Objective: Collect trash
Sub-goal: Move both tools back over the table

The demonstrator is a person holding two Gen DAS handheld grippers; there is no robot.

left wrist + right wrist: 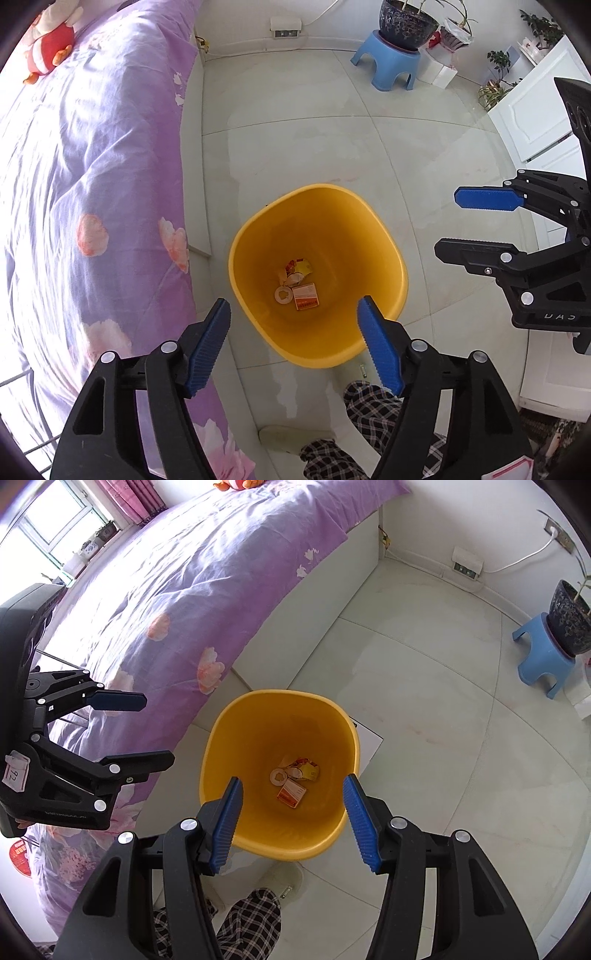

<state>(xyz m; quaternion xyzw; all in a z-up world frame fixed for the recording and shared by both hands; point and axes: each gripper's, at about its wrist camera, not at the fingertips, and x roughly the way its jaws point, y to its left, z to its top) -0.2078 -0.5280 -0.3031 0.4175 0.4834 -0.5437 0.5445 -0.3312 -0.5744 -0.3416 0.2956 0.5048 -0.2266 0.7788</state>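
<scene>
2 claws [293, 323] [292, 800] agape, pointing down over bin [384, 236]

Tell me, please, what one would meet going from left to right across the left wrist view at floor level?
Purple floral bedspread → yellow plastic waste bin holding scraps → black right gripper with blue pads → white cabinet.

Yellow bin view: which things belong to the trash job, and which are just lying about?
Job: yellow bin; orange carton, white ring and crumpled wrapper inside it.

Lying about: blue stool, plant pot, plush toy, purple bedspread.
</scene>
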